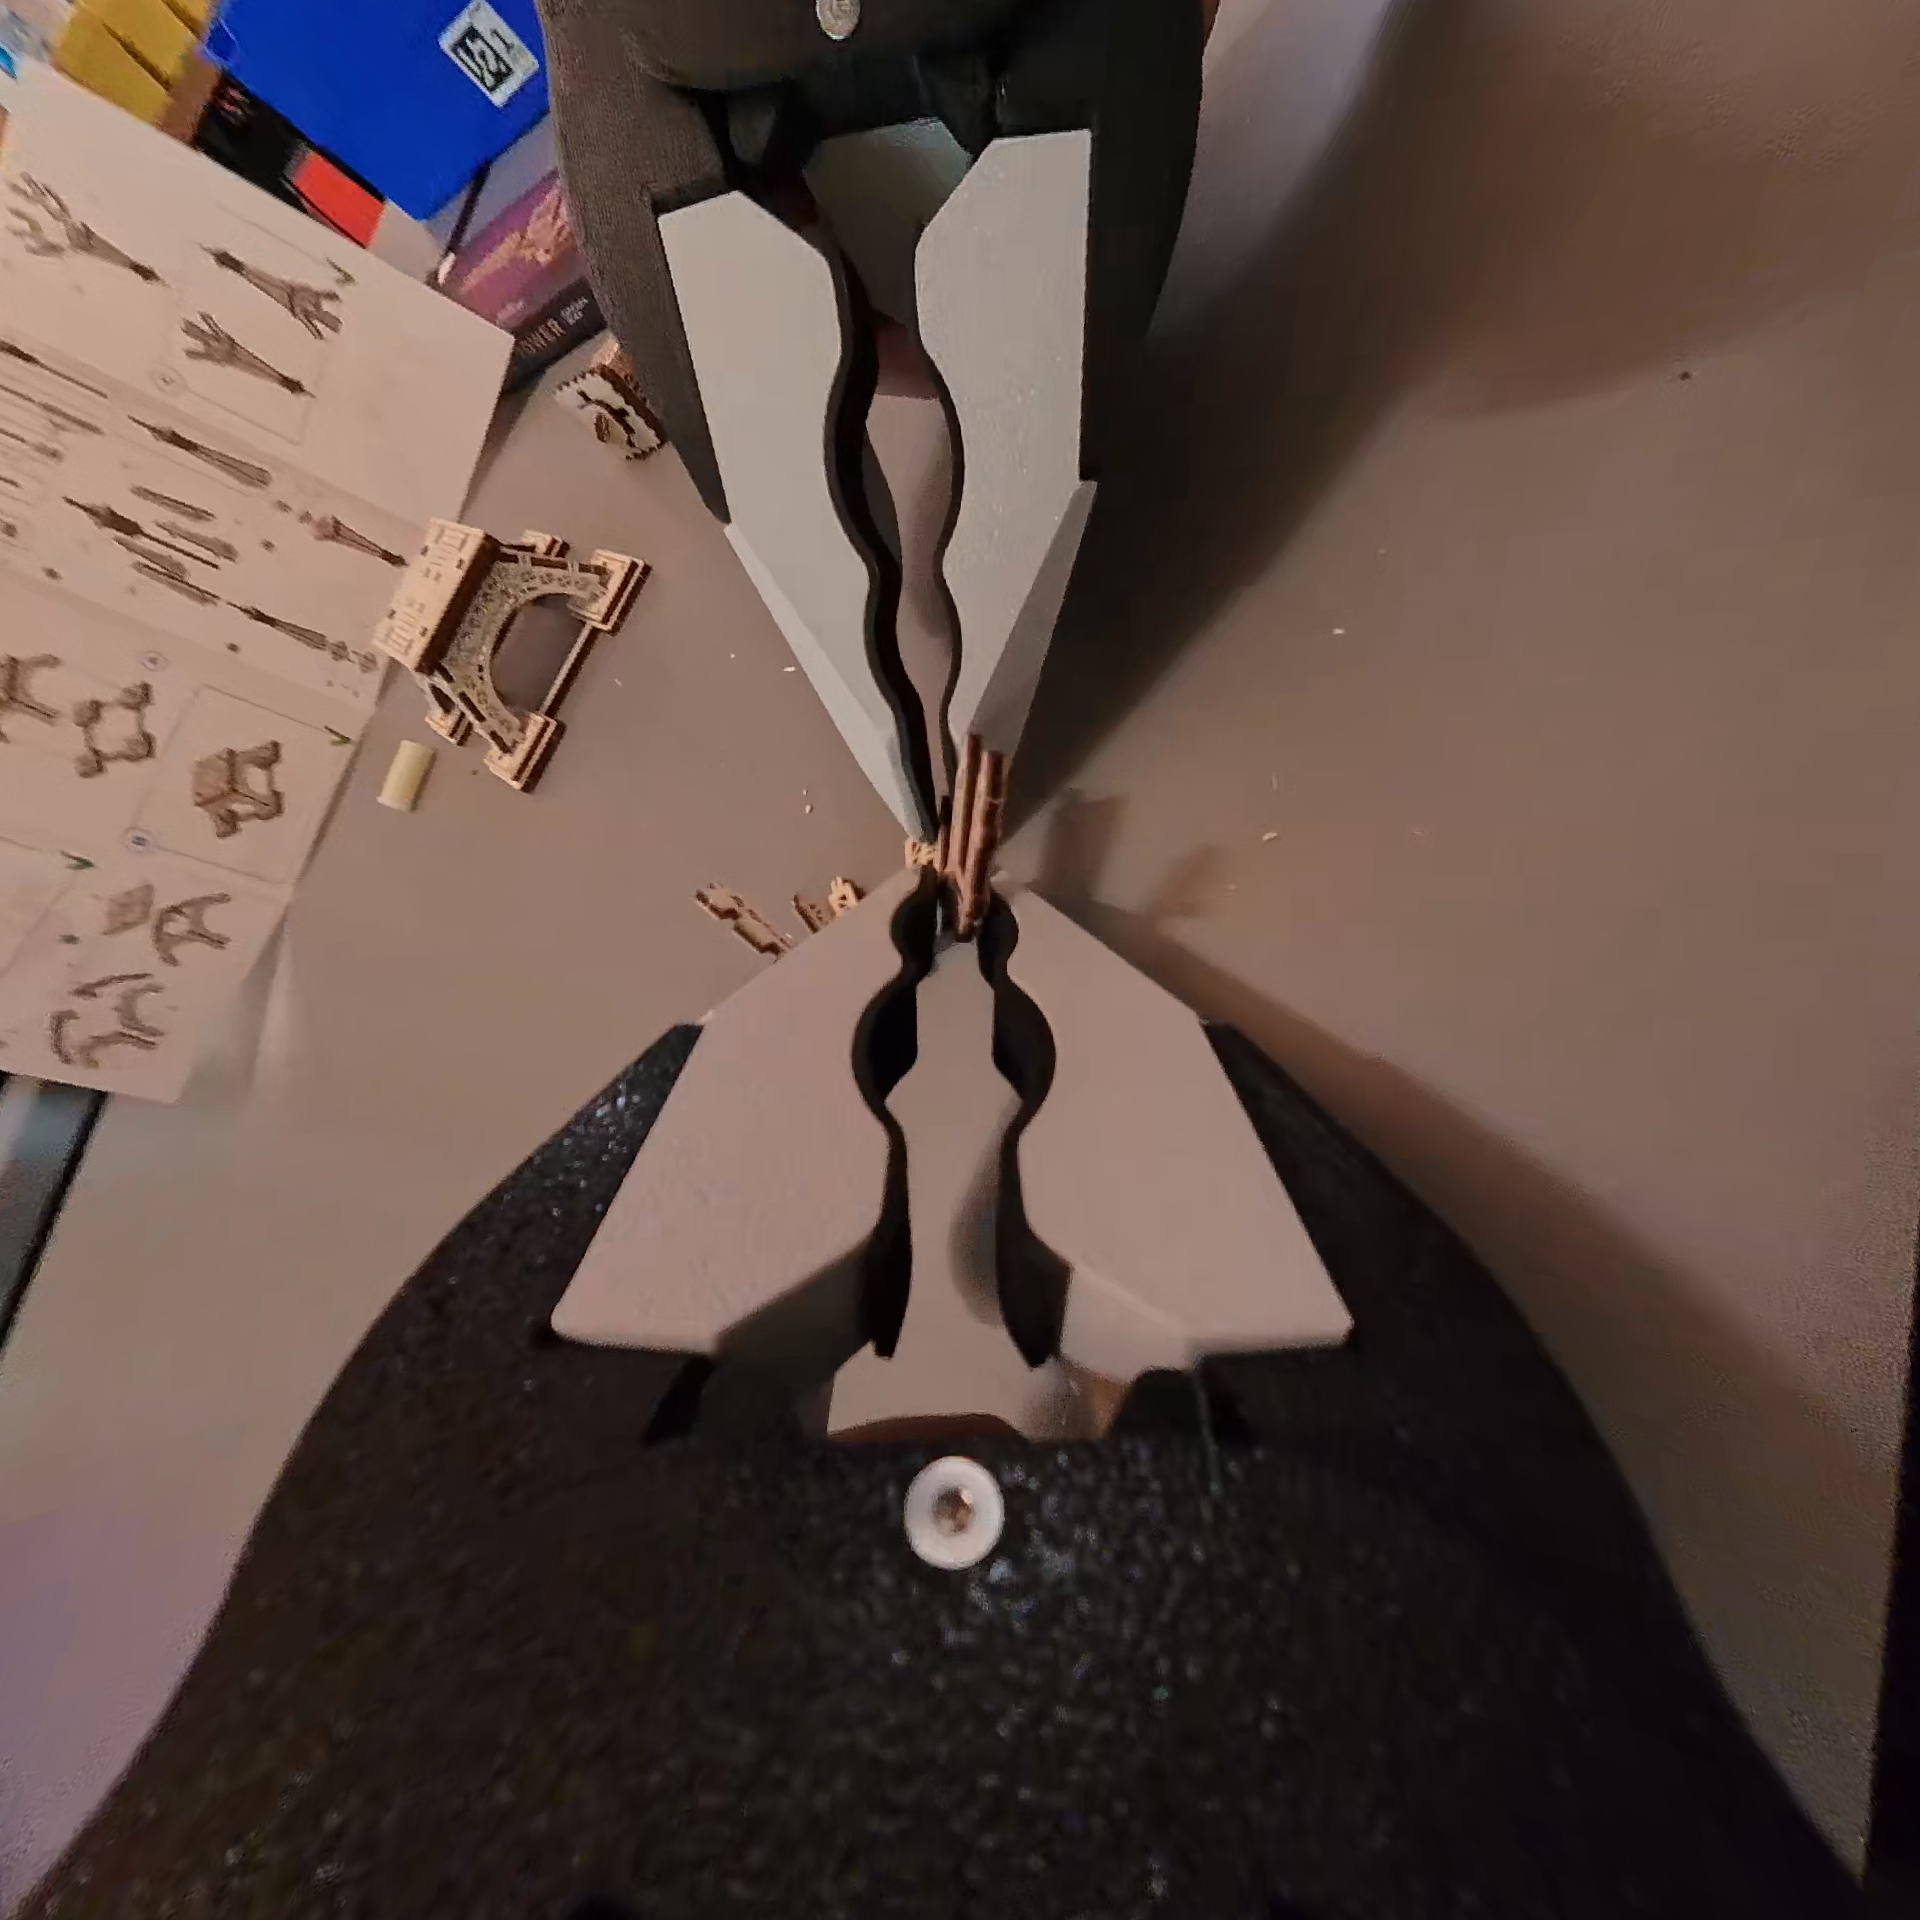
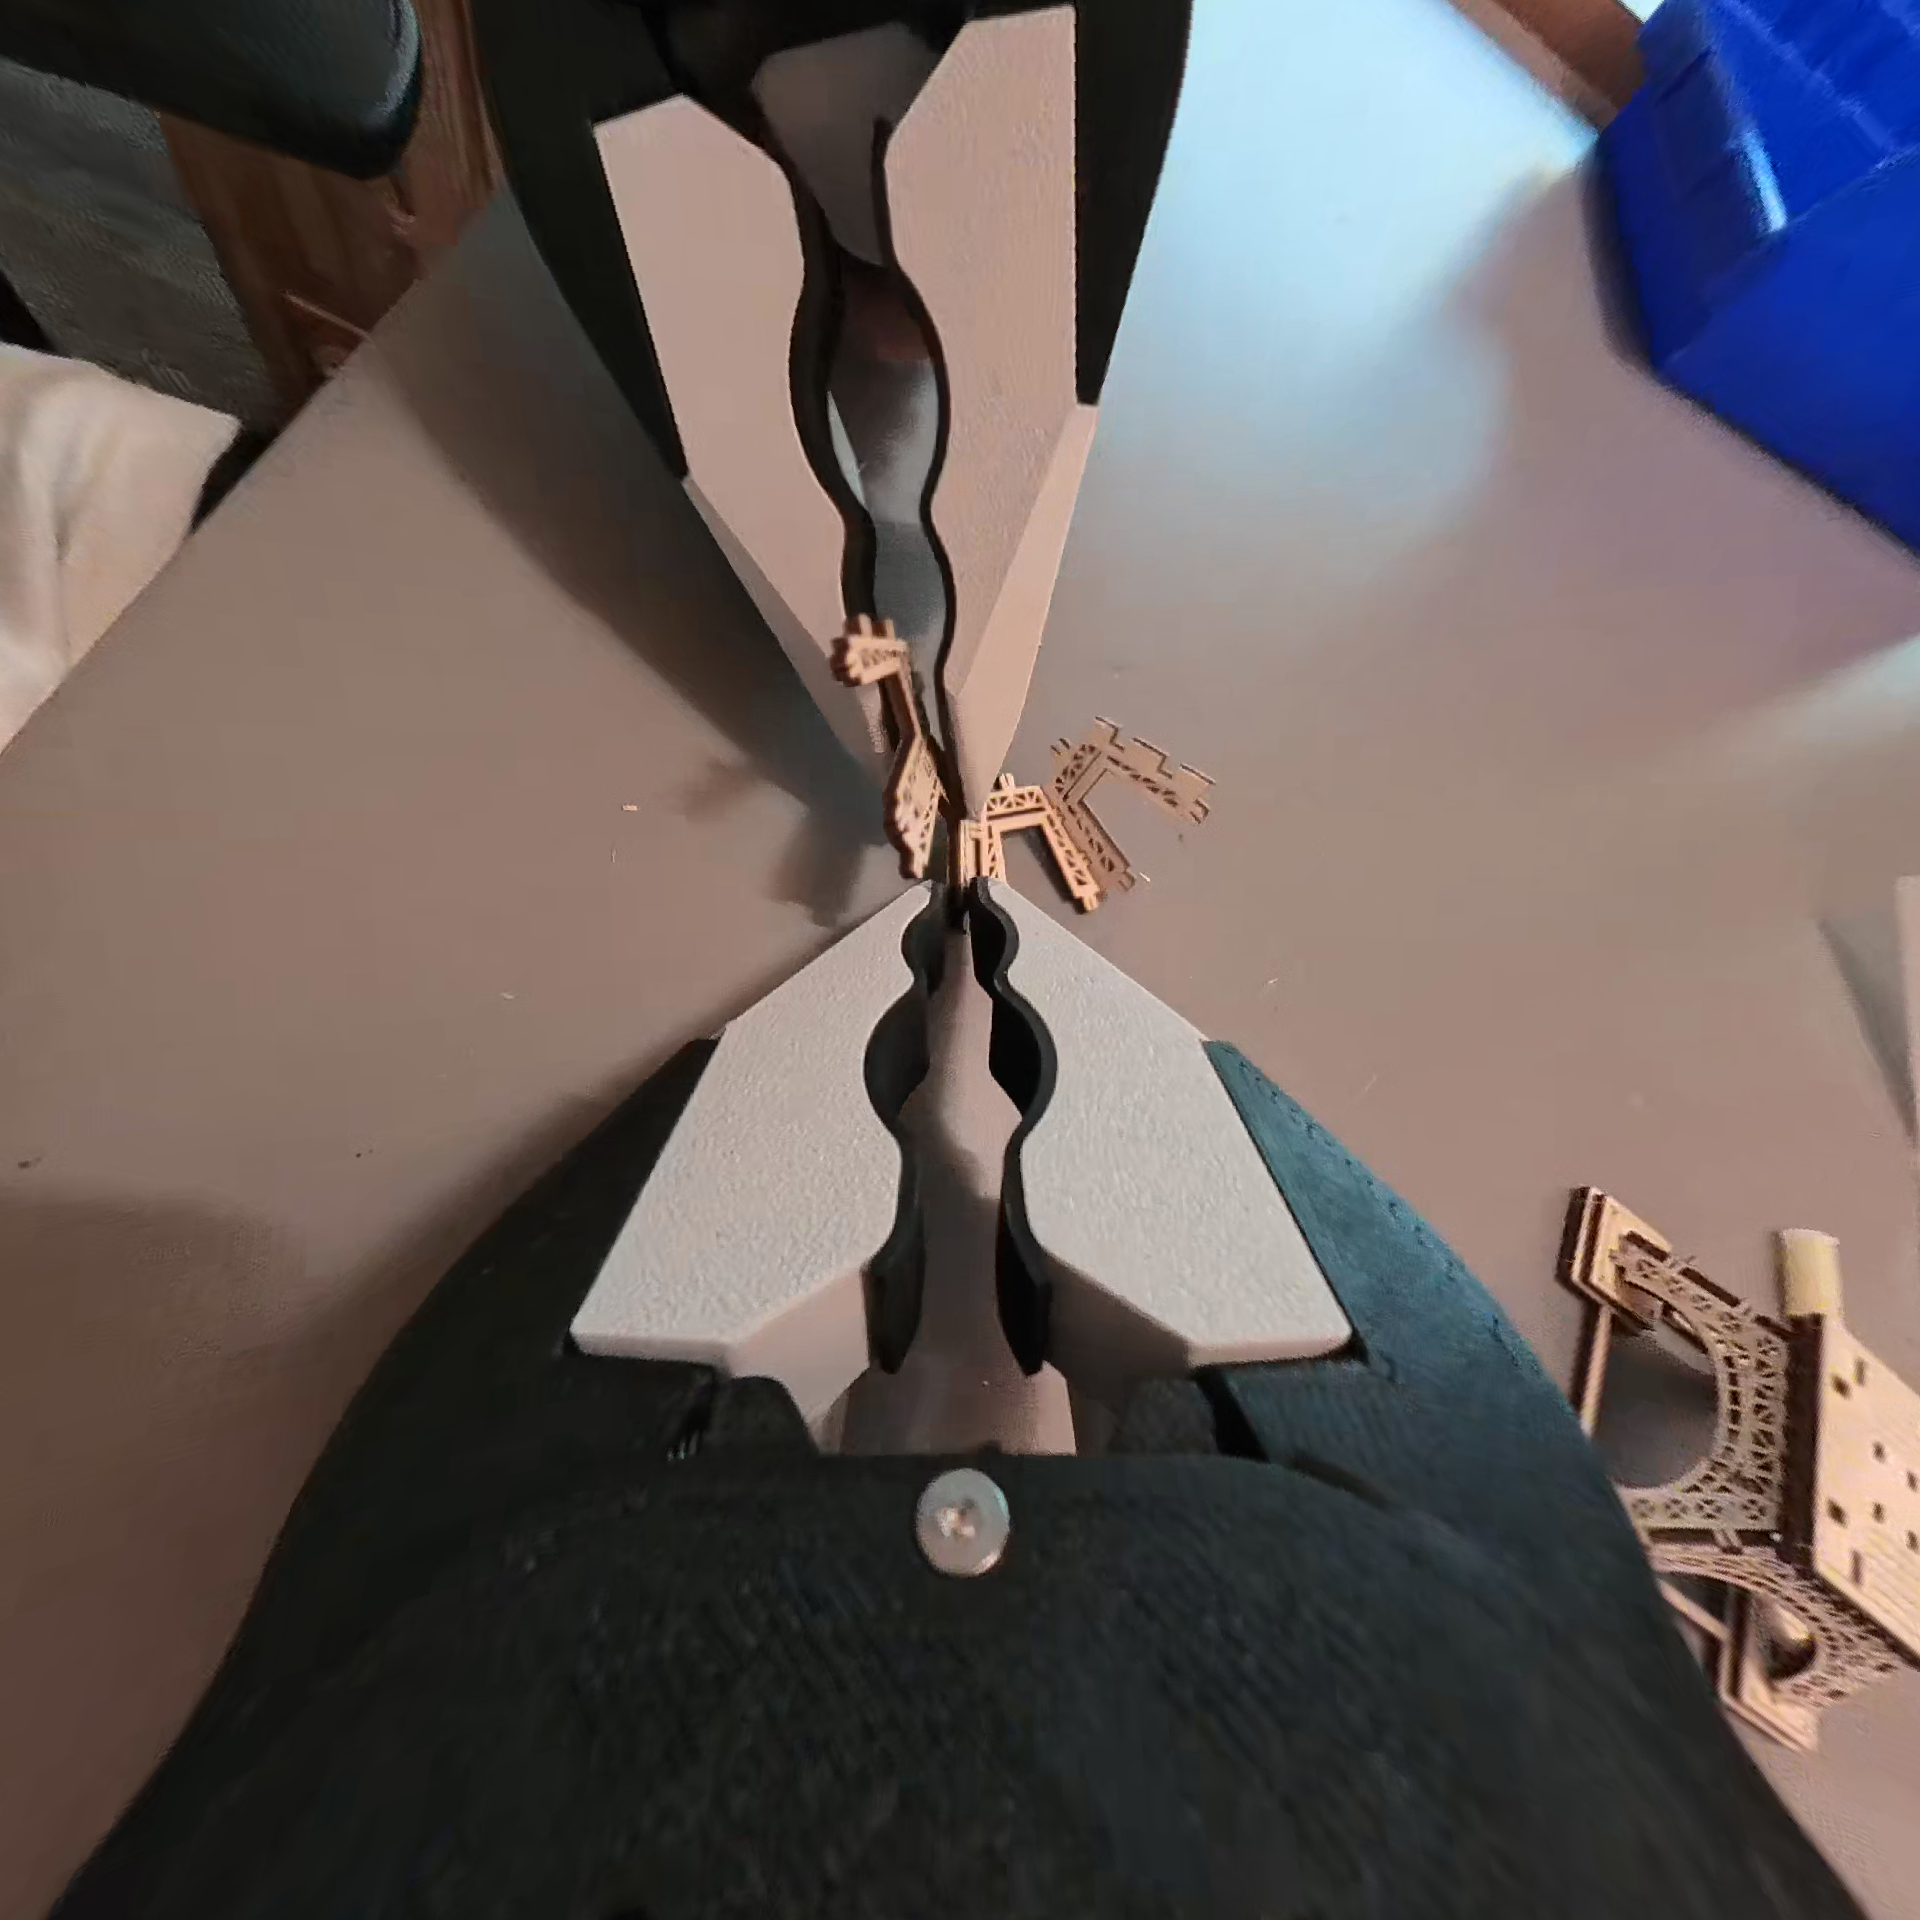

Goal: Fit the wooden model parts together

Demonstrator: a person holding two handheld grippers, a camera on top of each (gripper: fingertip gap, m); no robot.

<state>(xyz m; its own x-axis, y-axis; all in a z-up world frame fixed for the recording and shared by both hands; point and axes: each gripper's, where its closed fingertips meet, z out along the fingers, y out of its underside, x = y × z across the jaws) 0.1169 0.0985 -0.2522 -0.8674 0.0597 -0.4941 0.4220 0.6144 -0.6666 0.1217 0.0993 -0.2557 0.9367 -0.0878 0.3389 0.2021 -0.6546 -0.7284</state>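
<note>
My left gripper (image 1: 956,920) and right gripper (image 2: 958,899) meet tip to tip above the grey table (image 1: 1455,727). The left gripper, seen from the right wrist view (image 2: 948,821), is shut on a flat lattice leg part (image 2: 906,774), which shows edge-on in its own view (image 1: 977,821). The right gripper, seen from the left wrist view (image 1: 951,831), is shut on a small pale arch part (image 2: 985,842). The two parts touch at the tips. The built tower base (image 1: 509,644) stands to the left, apart from both grippers.
Loose flat lattice parts (image 2: 1132,800) lie just beyond the tips, also in the left wrist view (image 1: 743,920). An instruction sheet (image 1: 156,520), a small pale cylinder (image 1: 405,774), a blue box (image 1: 384,94) and a dark box (image 1: 530,270) sit at the left. Only a small space, under 4 cm, lies between the two pairs of fingers.
</note>
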